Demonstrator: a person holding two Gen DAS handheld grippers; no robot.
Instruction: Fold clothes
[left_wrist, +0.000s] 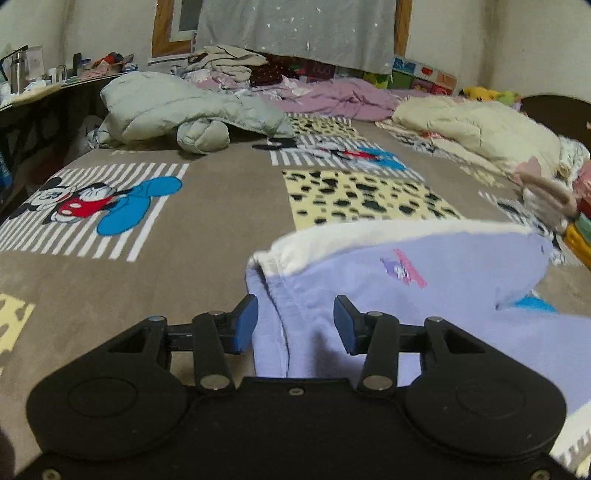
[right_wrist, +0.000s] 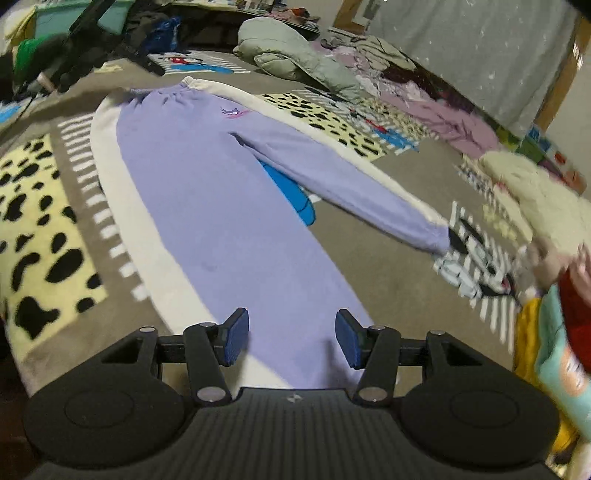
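Only purple logo on pants (right_wrist: 229, 192), unreadable.

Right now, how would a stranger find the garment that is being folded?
On the brown cartoon blanket, spread flat nearest both grippers, lie the lilac trousers. Unlike the heaped jackets, they have cream side stripes and a small pink logo.

Lavender trousers spread flat on a patterned bed

The right gripper (right_wrist: 291, 338) hangs with its jaws apart over one cuff of the lavender trousers (right_wrist: 207, 192), touching nothing. The legs fork, cream stripes down their outer sides, on the brown cartoon blanket (right_wrist: 369, 254). A grey puffer jacket (right_wrist: 295, 55) lies crumpled beyond the waistband.
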